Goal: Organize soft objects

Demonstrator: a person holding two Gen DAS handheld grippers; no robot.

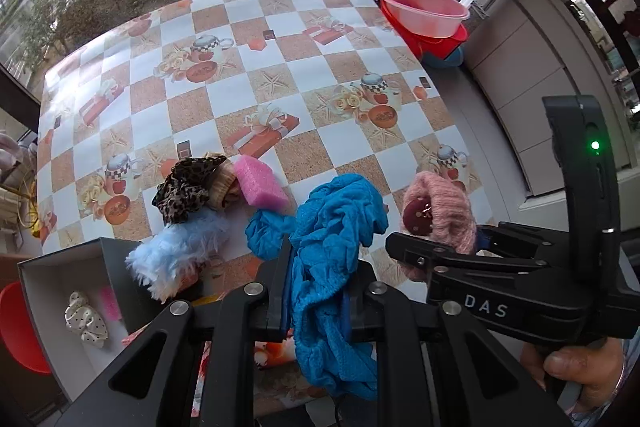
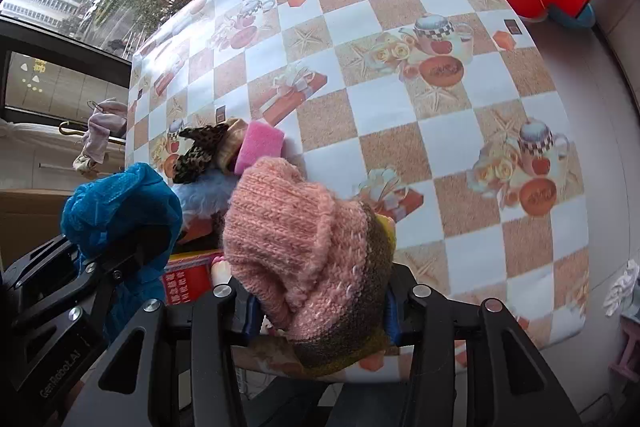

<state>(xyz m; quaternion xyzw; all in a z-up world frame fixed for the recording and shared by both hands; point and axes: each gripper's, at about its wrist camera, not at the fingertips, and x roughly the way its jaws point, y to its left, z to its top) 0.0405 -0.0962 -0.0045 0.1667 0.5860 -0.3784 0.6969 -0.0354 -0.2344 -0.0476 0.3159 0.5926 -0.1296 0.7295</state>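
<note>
Box, open-topped, dark outside and pale inside, lies down and to the left of the left tool; judged the destination, and the left tool is the nearer to it.

Contents of box: one white dotted scrunchie, one pink piece beside it.

Left tool: pinching a blue crinkled cloth, which hangs lengthwise between the fingers, long axis along the tool.

Right tool: pinching a pink knitted item with a brown and yellow band; it sits just right of the left tool, farther from the box.

Desk, beyond the left tool and slightly left: leopard scrunchie, pink sponge, pale blue fluffy item, clustered and touching.

Far right, off the desk: stacked red and pink basins; contents cannot be told.
</note>
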